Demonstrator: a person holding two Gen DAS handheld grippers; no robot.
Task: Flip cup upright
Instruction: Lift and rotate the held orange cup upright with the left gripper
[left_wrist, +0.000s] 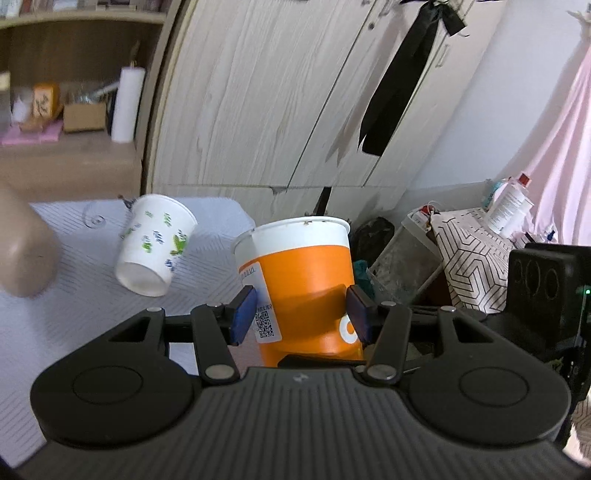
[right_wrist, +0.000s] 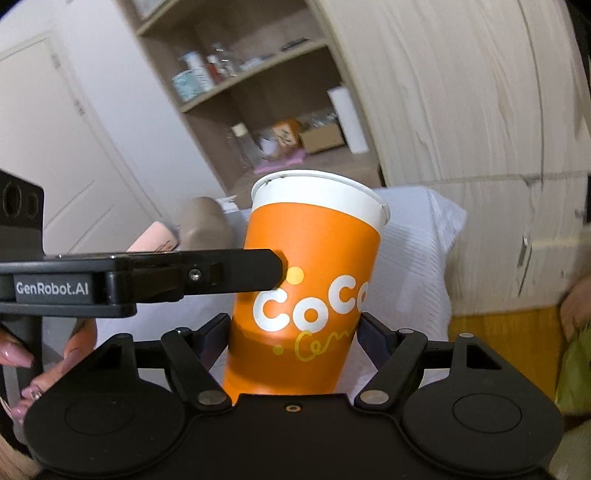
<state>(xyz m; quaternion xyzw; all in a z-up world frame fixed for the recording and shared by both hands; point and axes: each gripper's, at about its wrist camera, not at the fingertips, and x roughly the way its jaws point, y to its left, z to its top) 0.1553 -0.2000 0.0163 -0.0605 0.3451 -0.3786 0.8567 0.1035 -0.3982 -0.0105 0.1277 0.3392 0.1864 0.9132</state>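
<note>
Gripping the orange paper cup from two sides at once looks like the risky part. The left gripper has its blue pads pressed on the cup's lower half, rim up and leaning a little. The right gripper has its jaws narrow around the same cup, though I cannot tell whether they touch it or stand just off the wall. If both squeeze, the thin paper could buckle or the cup could twist between them. If one lets go early while it leans, it may tip onto the white cloth-covered table.

A second cup, the white printed cup, is tilted with its base toward the left wrist camera; whether it lies on the table or hangs in the air is unclear, as it is blurred. The orange cup's bottom is hidden behind both gripper bodies, so I cannot say whether it rests on anything. A blurred tan shape at the left edge is cut off and unreadable.
</note>
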